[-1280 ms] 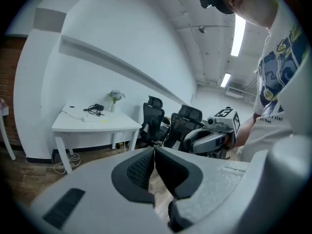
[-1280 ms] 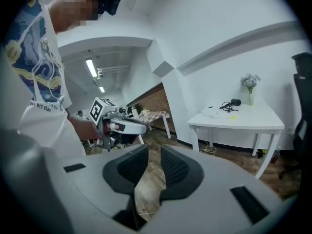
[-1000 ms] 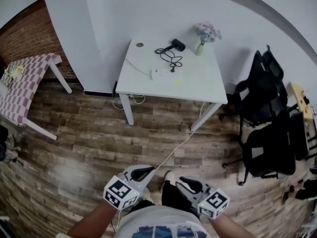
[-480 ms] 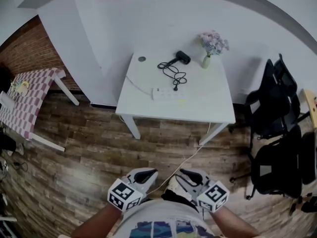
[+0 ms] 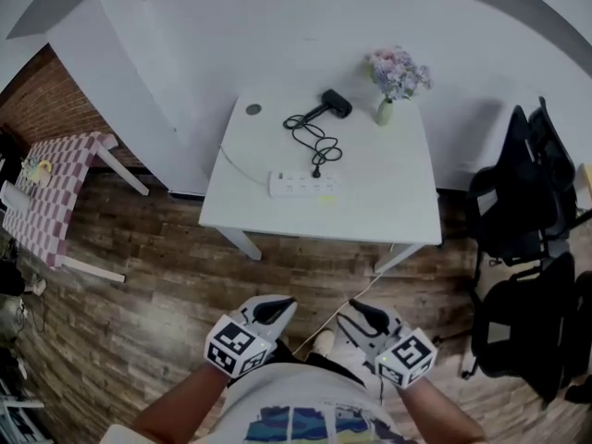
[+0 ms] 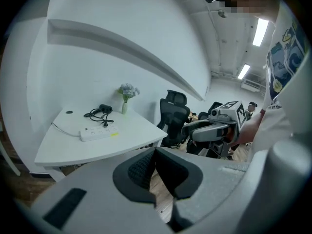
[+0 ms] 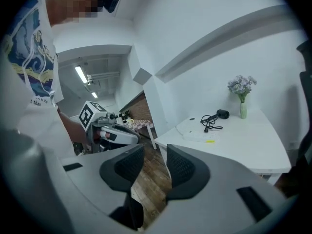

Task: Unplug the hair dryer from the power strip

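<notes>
Fingers (image 6: 139, 172) of L gripper (image 6: 155, 151), L gripper view: pressed together, nothing pinched. Well beyond them is the white surface (image 6: 136, 130), w/ power strip (image 6: 97, 132) toward its near edge and hair dryer (image 6: 105, 107) at far edge. Black cord (image 6: 95, 115) is coiled between them; plug (image 6: 105, 125) looks seated in strip.

R gripper view: fingers (image 7: 181, 167) of R gripper (image 7: 155, 151) spread, have just been opening. Gap is empty, only floor seen through it. Strip & dryer far off to right.

Head view: both grippers low in frame, close to body, well apart from surface. Strip lies loose, left of centre. Flower vase (image 5: 384, 109) sits just right of dryer. White cable (image 5: 333, 308) runs over wood floor (image 5: 139, 294) from under surface toward person's feet.

Risks, my read:
- Approach not done yet, and floor cable cd snag a foot on walk-in.
- Strip isn't fixed. Pull plug w/o pinning it and whole strip lifts or slides.
- Grabbing cord instead of plug body strains it.
- Yanked cord cd drag dryer into vase.
</notes>
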Demonstrator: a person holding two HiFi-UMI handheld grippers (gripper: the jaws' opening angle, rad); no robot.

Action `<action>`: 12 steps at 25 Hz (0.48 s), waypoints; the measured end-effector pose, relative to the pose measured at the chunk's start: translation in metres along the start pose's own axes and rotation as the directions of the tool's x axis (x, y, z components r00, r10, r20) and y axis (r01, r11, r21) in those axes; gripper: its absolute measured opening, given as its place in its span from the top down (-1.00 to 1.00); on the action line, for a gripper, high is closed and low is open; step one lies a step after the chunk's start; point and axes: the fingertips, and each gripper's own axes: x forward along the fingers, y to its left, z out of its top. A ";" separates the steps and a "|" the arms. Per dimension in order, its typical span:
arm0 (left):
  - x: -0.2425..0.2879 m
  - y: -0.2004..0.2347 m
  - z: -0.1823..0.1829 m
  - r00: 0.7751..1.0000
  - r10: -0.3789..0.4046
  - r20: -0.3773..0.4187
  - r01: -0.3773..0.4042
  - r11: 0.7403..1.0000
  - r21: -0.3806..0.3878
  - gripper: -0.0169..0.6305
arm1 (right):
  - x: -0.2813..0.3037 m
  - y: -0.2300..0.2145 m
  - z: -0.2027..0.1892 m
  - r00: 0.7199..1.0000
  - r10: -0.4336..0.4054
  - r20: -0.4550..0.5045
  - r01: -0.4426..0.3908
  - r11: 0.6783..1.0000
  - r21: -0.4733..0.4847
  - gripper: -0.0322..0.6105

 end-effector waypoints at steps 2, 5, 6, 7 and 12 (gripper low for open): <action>0.013 0.008 0.007 1.000 0.004 -0.005 -0.004 1.000 0.000 0.94 | 0.001 -0.014 0.000 1.000 -0.015 -0.007 0.015 1.000 0.018 0.45; 0.028 0.025 0.018 1.000 0.002 -0.009 -0.002 1.000 0.008 0.94 | 0.010 -0.033 0.004 0.999 -0.037 -0.008 0.037 0.999 0.012 0.40; 0.034 0.032 0.021 1.000 0.002 -0.015 -0.002 1.000 0.018 0.94 | 0.014 -0.040 0.005 0.999 -0.043 -0.005 0.043 0.999 0.003 0.39; 0.040 0.039 0.022 1.000 0.003 -0.022 -0.002 1.000 0.030 0.94 | 0.018 -0.045 0.007 0.999 -0.048 -0.001 0.048 0.999 -0.006 0.37; 0.070 0.090 0.034 0.999 0.005 -0.044 -0.002 0.997 0.073 0.94 | 0.046 -0.080 0.010 0.995 -0.099 -0.022 0.098 0.995 -0.006 0.31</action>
